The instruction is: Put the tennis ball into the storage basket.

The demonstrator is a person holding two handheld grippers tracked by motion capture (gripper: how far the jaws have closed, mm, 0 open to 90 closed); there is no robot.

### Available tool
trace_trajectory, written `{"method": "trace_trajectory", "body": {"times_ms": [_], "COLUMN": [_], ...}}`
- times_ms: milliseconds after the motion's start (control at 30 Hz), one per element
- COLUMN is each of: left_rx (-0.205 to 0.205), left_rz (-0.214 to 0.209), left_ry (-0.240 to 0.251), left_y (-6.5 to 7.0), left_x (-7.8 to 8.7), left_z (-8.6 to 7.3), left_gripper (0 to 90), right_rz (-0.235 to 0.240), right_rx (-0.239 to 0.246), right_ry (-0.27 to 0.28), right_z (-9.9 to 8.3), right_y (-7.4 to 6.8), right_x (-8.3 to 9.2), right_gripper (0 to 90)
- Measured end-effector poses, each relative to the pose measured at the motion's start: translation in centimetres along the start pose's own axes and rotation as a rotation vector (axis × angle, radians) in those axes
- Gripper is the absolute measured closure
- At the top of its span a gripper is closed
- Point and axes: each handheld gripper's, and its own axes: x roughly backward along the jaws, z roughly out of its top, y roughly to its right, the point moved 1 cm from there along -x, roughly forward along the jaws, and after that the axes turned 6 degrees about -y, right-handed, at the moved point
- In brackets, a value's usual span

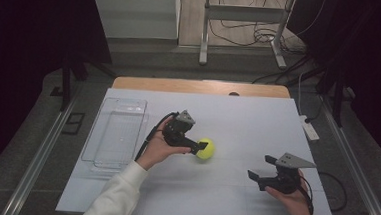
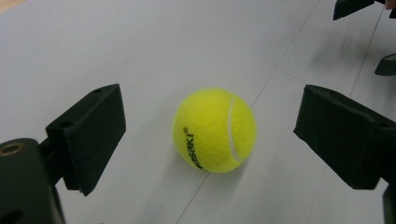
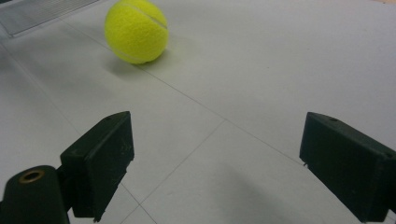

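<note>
A yellow tennis ball (image 1: 206, 149) rests on the white table cover (image 1: 247, 126), slightly left of the middle. My left gripper (image 1: 199, 149) is at the ball's left side. In the left gripper view the ball (image 2: 215, 130) lies between the wide-apart jaws of the left gripper (image 2: 212, 112), and neither pad touches it. My right gripper (image 1: 261, 168) is held low over the front right of the table, pointing left, open with nothing in it. From the right gripper (image 3: 215, 135) the ball (image 3: 136, 30) lies well ahead and to the left.
A clear plastic tray (image 1: 117, 133) lies at the table's left edge, and its corner (image 3: 37, 11) appears in the right gripper view. A white power strip (image 1: 310, 129) sits off the right edge. The right gripper's jaws (image 2: 352, 7) appear far off in the left gripper view.
</note>
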Motion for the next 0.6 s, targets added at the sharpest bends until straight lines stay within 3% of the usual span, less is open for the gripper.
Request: {"method": "trace_trajectory", "body": {"times_ms": [600], "left_rx": [-0.014], "left_rz": [0.002], "left_ry": [-0.036], "left_y": [0.2], "left_x": [-1.8], "left_z": [0.7], "left_gripper": [8.9], "right_rz": [0.002], "right_rx": [-0.001], "right_ry": [-0.004], "right_z": [0.0], "right_y": [0.0], "right_x": [-0.1], "right_gripper": [10.2]}}
